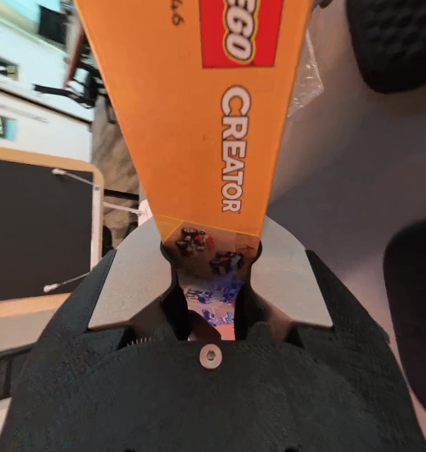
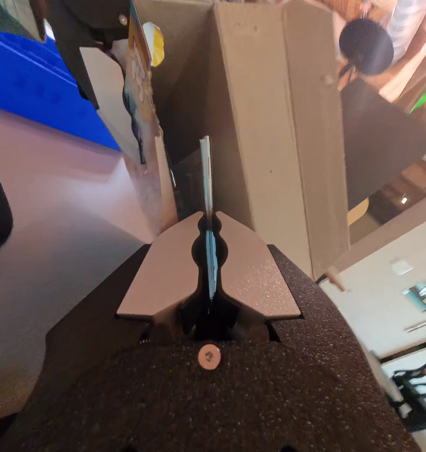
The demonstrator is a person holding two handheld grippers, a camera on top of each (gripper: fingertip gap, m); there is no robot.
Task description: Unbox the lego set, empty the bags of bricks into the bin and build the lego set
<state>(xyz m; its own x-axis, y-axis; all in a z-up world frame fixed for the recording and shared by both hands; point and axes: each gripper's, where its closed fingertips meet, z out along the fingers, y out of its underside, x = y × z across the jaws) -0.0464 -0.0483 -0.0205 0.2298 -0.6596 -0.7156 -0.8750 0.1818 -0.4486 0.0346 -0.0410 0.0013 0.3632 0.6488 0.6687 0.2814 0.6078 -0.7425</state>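
The left gripper [image 1: 210,247] clamps the orange lego box [image 1: 194,134], whose long axis runs straight ahead of it. The right gripper [image 2: 210,220] pinches a thin instruction booklet [image 2: 207,176] edge-on, its far end inside the box's open brown mouth [image 2: 243,110] directly ahead. The box bears brand lettering.

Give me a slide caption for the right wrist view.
Right gripper pinches a thin booklet at the open cardboard box.

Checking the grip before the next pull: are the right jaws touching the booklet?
Touching. The right wrist view shows the right gripper closed on the thin booklet, its edge pinched between the jaws at the open box.
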